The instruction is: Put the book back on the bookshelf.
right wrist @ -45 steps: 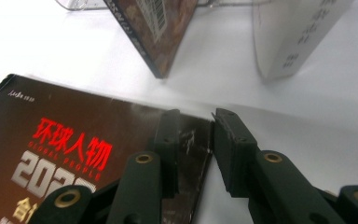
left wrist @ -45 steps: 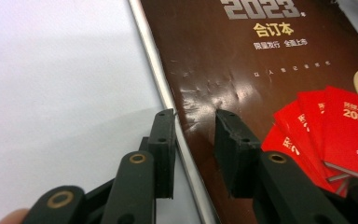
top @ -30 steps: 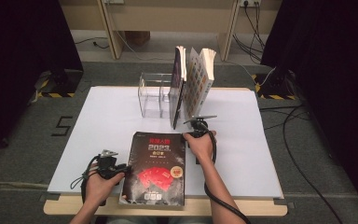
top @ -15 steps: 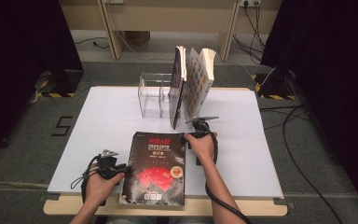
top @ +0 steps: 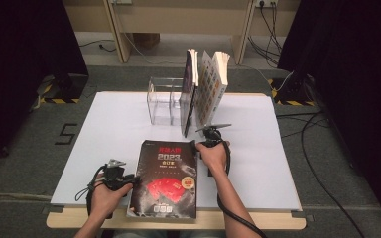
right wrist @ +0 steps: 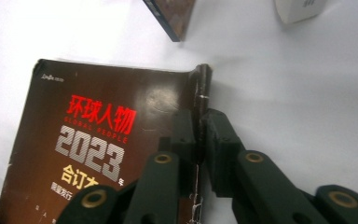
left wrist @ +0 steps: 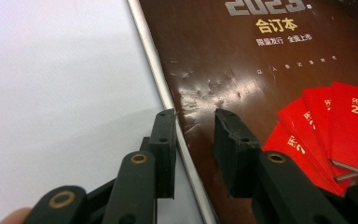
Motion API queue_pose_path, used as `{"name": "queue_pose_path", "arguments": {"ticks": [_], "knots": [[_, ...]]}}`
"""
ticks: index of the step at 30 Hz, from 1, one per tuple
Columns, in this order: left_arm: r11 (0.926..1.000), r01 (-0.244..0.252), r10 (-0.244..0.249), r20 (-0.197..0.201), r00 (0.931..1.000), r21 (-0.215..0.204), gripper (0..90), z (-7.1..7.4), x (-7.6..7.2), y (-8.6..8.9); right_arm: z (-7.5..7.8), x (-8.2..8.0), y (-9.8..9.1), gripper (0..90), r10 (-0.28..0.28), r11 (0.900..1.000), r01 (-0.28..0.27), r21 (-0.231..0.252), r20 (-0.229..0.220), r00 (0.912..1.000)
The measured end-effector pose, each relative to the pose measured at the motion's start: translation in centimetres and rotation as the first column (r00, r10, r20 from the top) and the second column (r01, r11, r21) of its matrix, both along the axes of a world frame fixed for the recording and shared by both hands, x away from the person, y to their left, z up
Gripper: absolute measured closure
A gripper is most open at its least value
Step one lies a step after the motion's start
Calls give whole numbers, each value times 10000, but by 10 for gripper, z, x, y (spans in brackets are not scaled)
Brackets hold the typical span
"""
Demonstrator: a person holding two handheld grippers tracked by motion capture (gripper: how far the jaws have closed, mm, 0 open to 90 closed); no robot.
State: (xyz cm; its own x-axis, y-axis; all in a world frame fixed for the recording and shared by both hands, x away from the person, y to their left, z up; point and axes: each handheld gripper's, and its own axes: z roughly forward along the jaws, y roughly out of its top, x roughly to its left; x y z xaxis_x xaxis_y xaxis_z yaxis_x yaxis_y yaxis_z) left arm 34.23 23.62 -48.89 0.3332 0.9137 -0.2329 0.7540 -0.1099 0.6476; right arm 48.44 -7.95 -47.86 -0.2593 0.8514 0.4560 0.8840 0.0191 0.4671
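A dark brown book with "2023" and red booklets printed on its cover lies flat near the table's front edge. My left gripper is at the book's left edge. In the left gripper view its jaws stand open astride that edge, one over the white sheet and one over the cover. My right gripper is at the book's far right corner. Its jaws have just been closing, and in the right gripper view they pinch the upturned right edge of the cover.
Behind the book stands a clear acrylic holder with a dark book and a pale patterned book upright beside it. A white sheet covers the table. The book's near end reaches the wooden front edge.
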Motion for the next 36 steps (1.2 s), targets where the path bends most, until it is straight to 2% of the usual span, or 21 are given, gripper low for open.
{"name": "queue_pose_path", "arguments": {"ticks": [10, 17, 20, 26, 30, 32, 36], "knots": [[9994, 126, -125, 41, 9999, -317, 654, 1, 1, 3, 17, -11, 4, 881, -4, 9998, -11, 191, 803, 9968], [9979, -217, 255, 612, 9978, -611, 600, 14, 0, 9, 37, -24, 11, 882, 51, 9994, -102, 343, 1468, 9892], [9964, -313, 379, 841, 9957, -782, 581, 19, -1, 13, 45, -30, 15, 882, 95, 9993, -159, 336, 1830, 9831], [9952, -367, 471, 1166, 9921, -902, 571, 28, -4, 14, 59, -42, 24, 882, 168, 9993, -253, 289, 2638, 9644], [9945, -331, 465, 1351, 9897, -999, 567, 33, -5, 13, 73, -47, 31, 883, 144, 9992, -256, 306, 3219, 9467], [9941, -332, 478, 1426, 9886, -1029, 567, 35, -6, 13, 78, -48, 32, 883, 108, 9990, -246, 370, 3336, 9426], [9937, -324, 491, 1557, 9866, -1077, 567, 38, -7, 13, 90, -51, 34, 883, 61, 9990, -226, 394, 3775, 9260]]}}
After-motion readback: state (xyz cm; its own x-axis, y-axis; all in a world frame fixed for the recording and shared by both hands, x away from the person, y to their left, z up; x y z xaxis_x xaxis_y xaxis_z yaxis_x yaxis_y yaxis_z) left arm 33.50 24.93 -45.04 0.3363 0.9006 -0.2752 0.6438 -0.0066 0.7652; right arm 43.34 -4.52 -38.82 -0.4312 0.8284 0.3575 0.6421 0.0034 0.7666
